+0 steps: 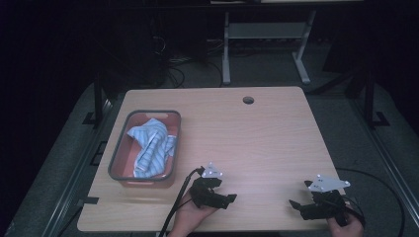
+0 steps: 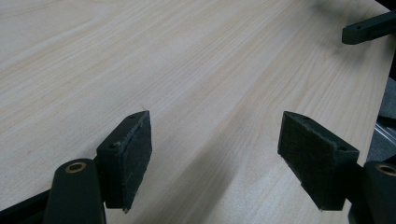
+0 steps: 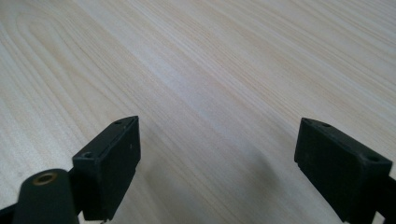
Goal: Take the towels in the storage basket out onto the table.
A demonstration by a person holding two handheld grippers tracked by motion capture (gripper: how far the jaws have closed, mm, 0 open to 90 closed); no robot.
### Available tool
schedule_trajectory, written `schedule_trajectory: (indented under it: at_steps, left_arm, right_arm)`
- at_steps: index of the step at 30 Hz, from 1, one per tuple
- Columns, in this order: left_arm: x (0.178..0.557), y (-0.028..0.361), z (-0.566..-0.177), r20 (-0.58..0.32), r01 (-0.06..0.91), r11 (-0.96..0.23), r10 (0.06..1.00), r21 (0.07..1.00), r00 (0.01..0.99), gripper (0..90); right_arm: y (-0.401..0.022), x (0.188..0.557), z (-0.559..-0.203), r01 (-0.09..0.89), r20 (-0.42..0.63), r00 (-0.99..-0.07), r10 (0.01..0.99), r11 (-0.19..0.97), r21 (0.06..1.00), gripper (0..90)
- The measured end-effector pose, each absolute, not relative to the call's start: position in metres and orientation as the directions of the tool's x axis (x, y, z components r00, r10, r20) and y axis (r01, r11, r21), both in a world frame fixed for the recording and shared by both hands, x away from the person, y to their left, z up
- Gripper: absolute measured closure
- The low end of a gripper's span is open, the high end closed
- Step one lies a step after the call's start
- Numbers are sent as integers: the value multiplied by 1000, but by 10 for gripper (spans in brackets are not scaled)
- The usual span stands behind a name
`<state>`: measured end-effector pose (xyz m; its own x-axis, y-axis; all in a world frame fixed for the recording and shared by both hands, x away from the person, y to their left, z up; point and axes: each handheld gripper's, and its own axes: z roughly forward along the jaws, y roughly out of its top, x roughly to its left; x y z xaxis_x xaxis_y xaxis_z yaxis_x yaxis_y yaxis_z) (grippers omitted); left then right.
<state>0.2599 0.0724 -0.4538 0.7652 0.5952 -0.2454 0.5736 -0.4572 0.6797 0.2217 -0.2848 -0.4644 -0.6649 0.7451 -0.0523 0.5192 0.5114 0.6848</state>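
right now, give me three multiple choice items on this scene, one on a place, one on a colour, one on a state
1. Where does the bin sit on the table?
A. at its left side
B. by the round hole
C. at its right edge

2. What colours is the cloth in the bin?
A. red and black
B. blue and white stripes
C. plain green

3. How stand the jaws of the left claw?
A. shut on the cloth
B. shut on nothing
C. open, bare wood between them

Answers: 1 A, the high view shows it at the left; 2 B, striped fabric lies crumpled inside; 3 C, the left gripper view shows its pads apart.
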Motion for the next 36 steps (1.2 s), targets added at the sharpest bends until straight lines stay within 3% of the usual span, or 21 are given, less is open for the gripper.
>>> schedule_trajectory:
  at_steps: [17, 36]
  left_arm:
    - [262, 69, -448, -258, 570, -449, 583, 688, 771, 260]
    - [283, 69, -406, -254, 562, -453, 576, 692, 777, 230]
  right_arm:
    - [-285, 222, -464, 518, -52, -665, 745, 510, 687, 138]
    - [-282, 221, -461, 513, -55, -667, 743, 511, 690, 139]
